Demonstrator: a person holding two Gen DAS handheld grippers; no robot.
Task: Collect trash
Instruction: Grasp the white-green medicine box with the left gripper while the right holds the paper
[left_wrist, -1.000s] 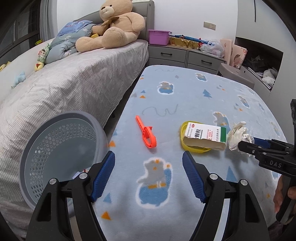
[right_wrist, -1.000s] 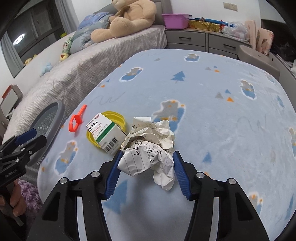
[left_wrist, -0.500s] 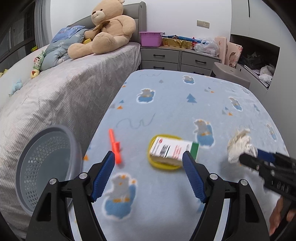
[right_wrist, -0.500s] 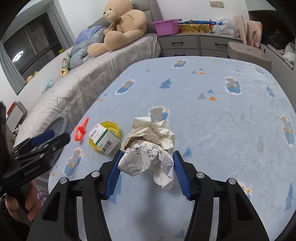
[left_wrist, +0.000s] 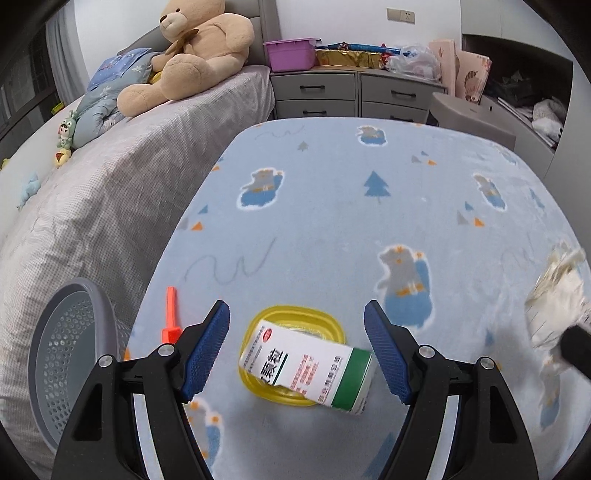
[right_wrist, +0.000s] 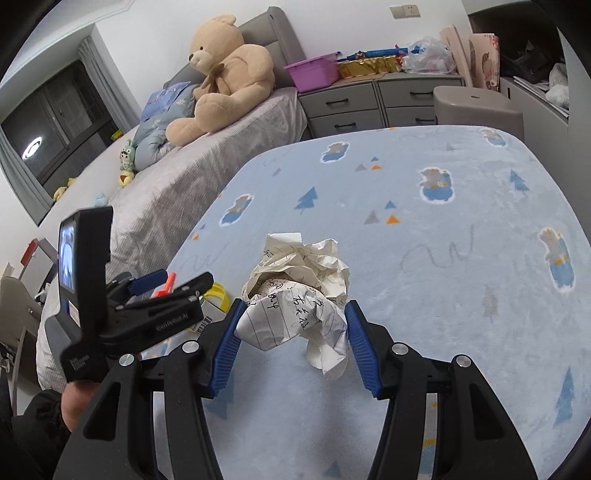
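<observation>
1. Right gripper (right_wrist: 291, 343): jaws clamped on the crumpled paper (right_wrist: 299, 291), carried above the near part of the blanket (right_wrist: 461, 221). Risk: a loose flap hangs below the pads; it could snag or let the wad slip on the way to the bin.
2. Left gripper (left_wrist: 295, 354): jaws wide, holding nothing, hovering over the medicine box (left_wrist: 306, 369) near the blanket's near-left edge. Risk: the box lies tilted on the yellow lid (left_wrist: 295, 354) (unstable seat); a one-sided pad contact could spin it or drag the lid along.
3. Orange clip (left_wrist: 170, 314): lies just left of the box, close to the left edge. A careless sweep could knock it off.
4. Grey perforated bin (left_wrist: 74, 362): stands off the left edge, against the bed (left_wrist: 92, 206).
5. Change from one second ago: the left gripper has shifted from beside the bin to above the box; the right gripper has risen with the paper, both openings unchanged
</observation>
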